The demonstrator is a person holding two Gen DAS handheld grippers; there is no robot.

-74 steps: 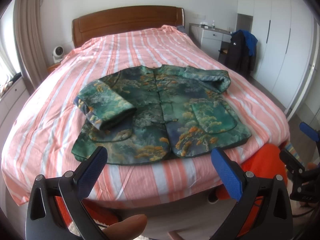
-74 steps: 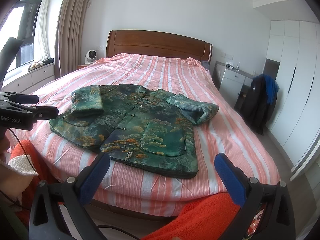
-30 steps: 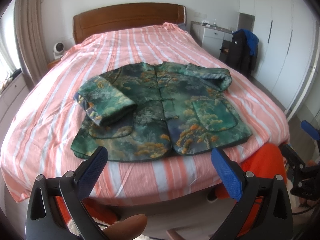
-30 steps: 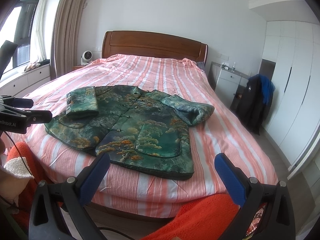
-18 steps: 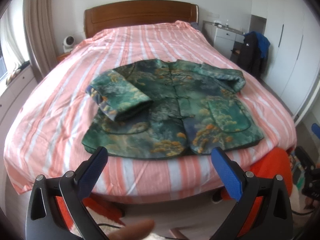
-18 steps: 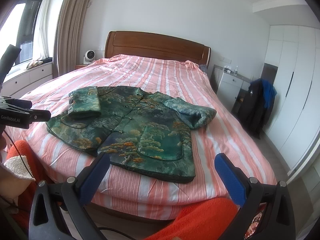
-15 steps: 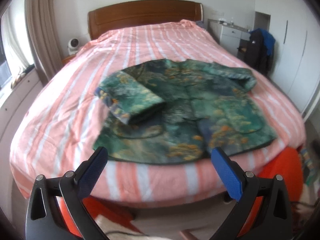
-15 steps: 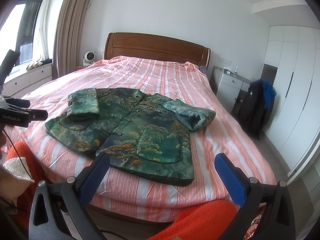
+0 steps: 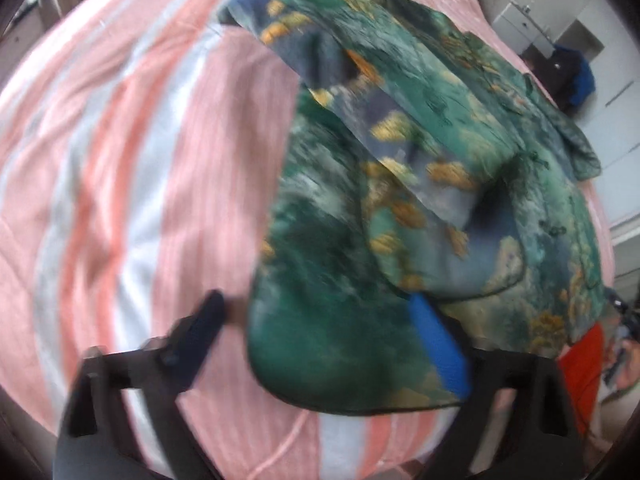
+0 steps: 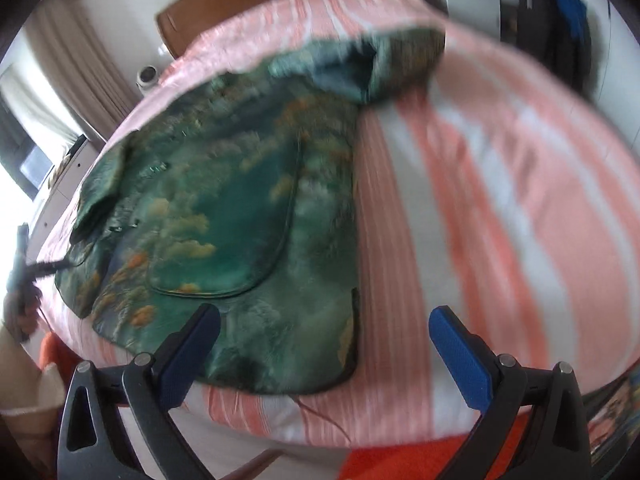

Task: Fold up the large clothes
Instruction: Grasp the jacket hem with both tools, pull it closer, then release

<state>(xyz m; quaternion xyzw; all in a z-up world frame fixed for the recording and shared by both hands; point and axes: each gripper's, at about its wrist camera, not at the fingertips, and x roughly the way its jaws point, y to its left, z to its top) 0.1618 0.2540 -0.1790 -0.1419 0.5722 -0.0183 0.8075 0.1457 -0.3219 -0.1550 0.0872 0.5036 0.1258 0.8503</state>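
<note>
Left wrist view shows the left gripper (image 9: 328, 336) spread wide around the near corner of the green jacket (image 9: 400, 200), which lies flat on the striped bed (image 9: 120, 160). Right wrist view shows the right gripper (image 10: 324, 340) spread wide too, over the jacket's other near corner.

The jacket (image 9: 400, 208) is deep green with teal and slate-blue patches, scattered with orange-gold foliage and pale misty clouds; its hem is edged dark. The bed (image 9: 132, 184) wears a cover striped in salmon pink, coral and white. The left tool (image 9: 320, 344) has black arms with blue pads, one pad bright at 4 o'clock. The right tool (image 10: 324, 344) matches: black frame, blue textured pads. At 11 o'clock in the right view the headboard (image 10: 248, 4) is reddish-brown wood, the curtain (image 10: 80, 68) beige.
</note>
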